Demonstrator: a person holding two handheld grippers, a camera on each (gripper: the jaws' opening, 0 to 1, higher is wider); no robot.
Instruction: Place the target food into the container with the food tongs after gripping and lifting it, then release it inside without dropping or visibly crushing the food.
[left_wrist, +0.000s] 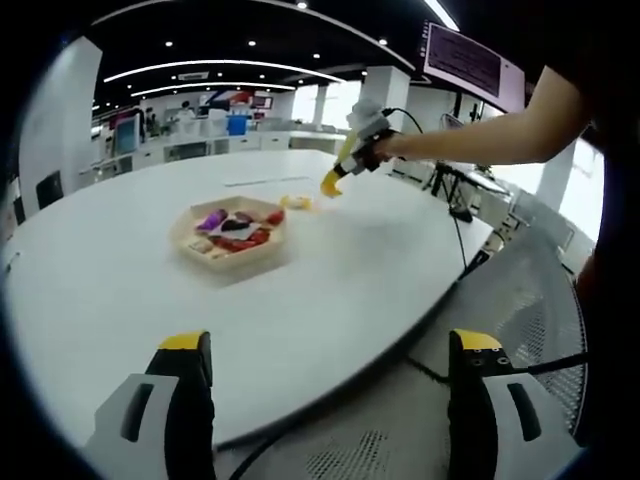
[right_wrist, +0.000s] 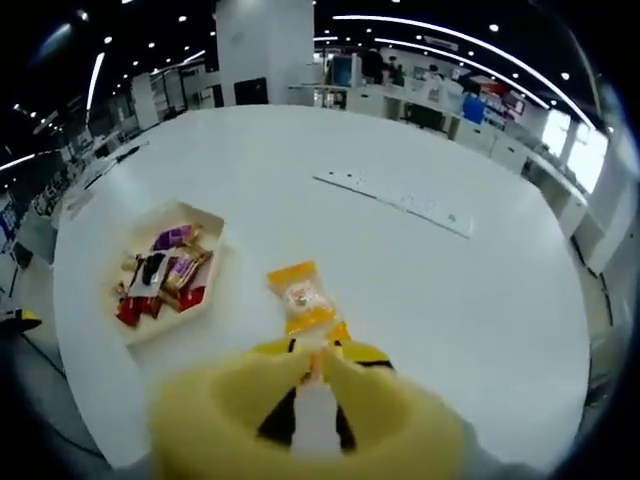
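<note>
A yellow snack packet (right_wrist: 300, 297) lies flat on the white table (right_wrist: 480, 300). The yellow food tongs (right_wrist: 320, 400) rise from the bottom of the right gripper view, their tips drawn together at the packet's near end. I cannot tell whether they pinch it. In the left gripper view, my right gripper (left_wrist: 362, 140) is shut on the tongs (left_wrist: 333, 183), beside the packet (left_wrist: 297, 203). The container, a shallow beige tray (right_wrist: 205, 225) holding several wrapped snacks, sits left of the packet, also seen as the tray (left_wrist: 195, 252). My left gripper (left_wrist: 330, 350) stands open near the table's edge, holding nothing.
A long flat strip (right_wrist: 400, 203) lies on the table beyond the packet. A grey mesh chair (left_wrist: 525, 290) stands off the table's edge by the left gripper. A person's arm (left_wrist: 480, 135) reaches over the table. Desks and pillars fill the far background.
</note>
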